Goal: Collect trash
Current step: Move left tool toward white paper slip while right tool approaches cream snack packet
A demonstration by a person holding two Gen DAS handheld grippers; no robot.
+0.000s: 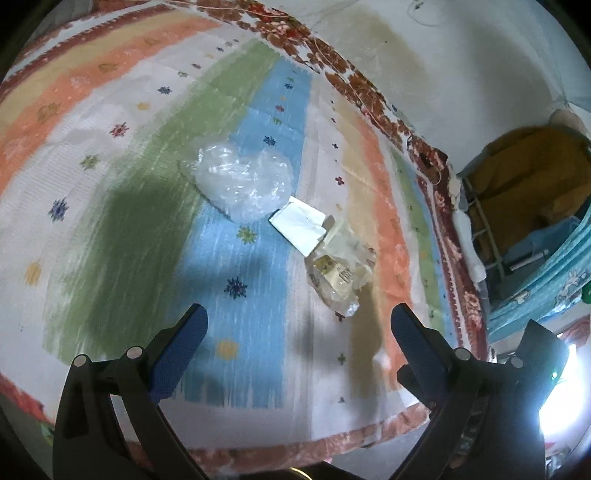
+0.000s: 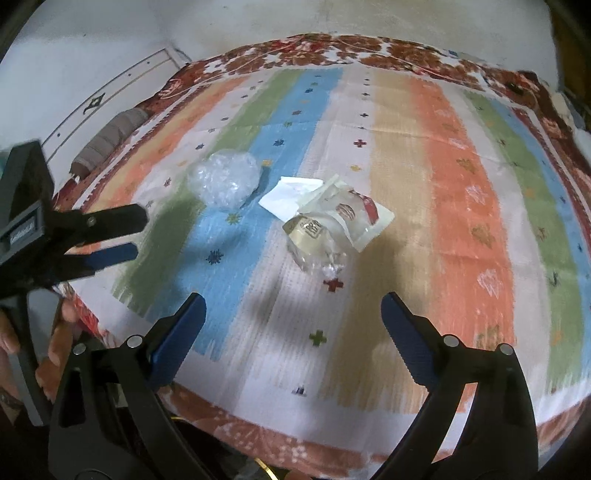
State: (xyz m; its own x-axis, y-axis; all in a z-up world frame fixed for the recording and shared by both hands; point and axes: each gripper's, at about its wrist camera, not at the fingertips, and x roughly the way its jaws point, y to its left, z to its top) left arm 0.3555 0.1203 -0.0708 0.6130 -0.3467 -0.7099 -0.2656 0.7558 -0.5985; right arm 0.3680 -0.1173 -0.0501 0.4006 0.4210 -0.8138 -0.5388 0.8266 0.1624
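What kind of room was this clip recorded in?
Probably a bedroom in a home. The trash lies on a striped multicolour bedspread over what looks like a bed set against a plain white wall, with a grey bolster-like roll at one edge. A teal curtain hangs nearby.

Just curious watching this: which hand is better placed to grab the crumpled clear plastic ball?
Probably left: the open left tongs hover beside the crumpled clear plastic ball; the open right tongs sit farther back.
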